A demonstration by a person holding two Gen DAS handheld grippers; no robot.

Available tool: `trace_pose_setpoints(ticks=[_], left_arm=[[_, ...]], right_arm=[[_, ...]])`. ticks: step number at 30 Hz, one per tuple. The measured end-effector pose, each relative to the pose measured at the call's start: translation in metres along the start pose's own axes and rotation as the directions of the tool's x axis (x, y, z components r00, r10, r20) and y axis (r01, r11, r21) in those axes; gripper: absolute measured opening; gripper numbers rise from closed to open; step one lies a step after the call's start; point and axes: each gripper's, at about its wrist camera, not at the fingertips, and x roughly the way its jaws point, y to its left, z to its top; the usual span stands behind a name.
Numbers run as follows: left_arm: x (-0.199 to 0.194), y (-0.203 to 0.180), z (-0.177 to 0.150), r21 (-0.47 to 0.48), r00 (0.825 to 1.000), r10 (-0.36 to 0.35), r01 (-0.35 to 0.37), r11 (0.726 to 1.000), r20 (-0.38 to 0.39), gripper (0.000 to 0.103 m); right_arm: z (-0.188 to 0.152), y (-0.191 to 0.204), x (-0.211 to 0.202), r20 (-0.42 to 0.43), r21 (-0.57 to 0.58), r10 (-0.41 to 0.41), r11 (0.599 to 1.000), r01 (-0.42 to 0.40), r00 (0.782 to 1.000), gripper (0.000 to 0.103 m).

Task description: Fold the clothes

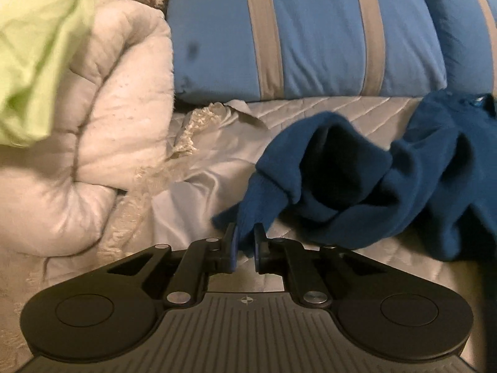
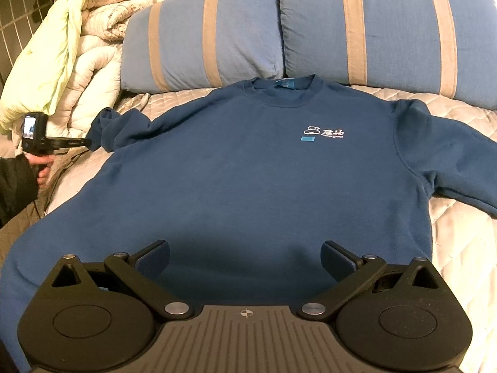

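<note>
Only the left wrist view shows the left gripper [image 1: 245,244] pinching the sweatshirt [image 2: 248,171] cuff [image 1: 248,214]; the right gripper [image 2: 245,258] gapes wide, empty, above its hem.

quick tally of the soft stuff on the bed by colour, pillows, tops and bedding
Blue striped pillows: 2
Blue sweatshirt: 1
White quilt, bundled: 1
Light green blanket: 1
Total: 5
</note>
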Motion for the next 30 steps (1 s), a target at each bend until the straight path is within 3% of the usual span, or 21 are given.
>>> trace_pose_setpoints(ticks=[6, 9, 14, 18, 22, 25, 30], left_arm=[[-0.062, 0.026, 0.005, 0.001, 0.999, 0.001, -0.001, 1.000, -0.037, 0.009], [-0.094, 0.048, 0.008, -0.030, 0.993, 0.020, -0.024, 0.999, -0.120, 0.009], [-0.139, 0.084, 0.002, -0.164, 0.981, -0.044, 0.013, 0.986, -0.187, 0.009], [-0.163, 0.110, -0.006, -0.310, 0.969, -0.133, 0.063, 0.949, -0.209, 0.009], [-0.168, 0.130, -0.013, -0.434, 0.958, -0.198, 0.091, 0.896, -0.209, 0.009], [-0.160, 0.139, -0.013, -0.442, 0.963, -0.157, 0.044, 0.896, -0.220, 0.009], [-0.107, 0.146, -0.027, -0.413, 0.955, -0.080, -0.047, 0.909, -0.285, 0.009]], right_arm=[[0.000, -0.003, -0.001, 0.000, 0.002, 0.008, 1.000, -0.008, 1.000, 0.103], [0.000, -0.004, -0.001, 0.001, 0.005, 0.013, 1.000, -0.013, 1.000, 0.103], [0.000, -0.002, -0.001, 0.003, 0.002, 0.011, 1.000, -0.011, 1.000, 0.103], [0.000, 0.000, -0.001, -0.001, -0.009, 0.003, 1.000, -0.003, 1.000, 0.103], [0.000, 0.002, -0.001, -0.003, -0.019, -0.005, 1.000, 0.005, 1.000, 0.103], [0.000, 0.003, -0.001, -0.005, -0.022, -0.008, 1.000, 0.008, 1.000, 0.103], [0.000, 0.004, -0.001, -0.003, -0.026, -0.015, 1.000, 0.015, 1.000, 0.103]])
